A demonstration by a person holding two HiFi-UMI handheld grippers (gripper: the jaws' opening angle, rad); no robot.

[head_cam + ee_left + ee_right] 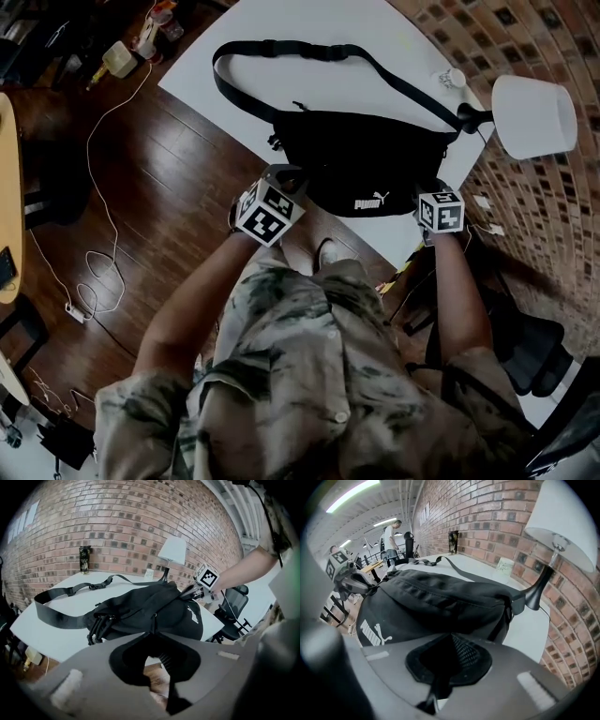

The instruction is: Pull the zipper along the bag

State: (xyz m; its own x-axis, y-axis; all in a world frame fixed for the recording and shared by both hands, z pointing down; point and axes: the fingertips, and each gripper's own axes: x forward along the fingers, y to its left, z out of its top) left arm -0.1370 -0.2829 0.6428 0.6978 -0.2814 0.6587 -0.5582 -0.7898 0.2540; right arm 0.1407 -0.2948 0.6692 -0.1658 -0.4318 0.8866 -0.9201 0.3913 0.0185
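On the white desk [281, 80], near its front edge, lies a black waist bag [366, 155] with a white logo [371, 201] on the side facing the person. Its strap [281, 47] loops away across the desk toward the brick wall [117, 517]. A white lamp [534, 112] stands at the bag's right end, and a dark can [85, 559] stands far back by the wall.

The left gripper [284, 175] is at the bag's left front corner and the right gripper [434, 190] at its right end, so the bag lies between the two. In the left gripper view its fingers [220, 677] stand a little apart. The desk's edge and the wooden floor [178, 169] show through the narrow gap, and the tips sit just at the bag's near edge.

In the right gripper view the fingers [511, 663] are closed together with black fabric at their tips. Seen from the left gripper view, the bag's end is drawn up into a peak where that gripper pinches it. The zipper's slider is too small to pick out against the black fabric.

A white cable [103, 234] trails over the floor on the left, and the person's patterned shirt [309, 375] fills the bottom of the head view.
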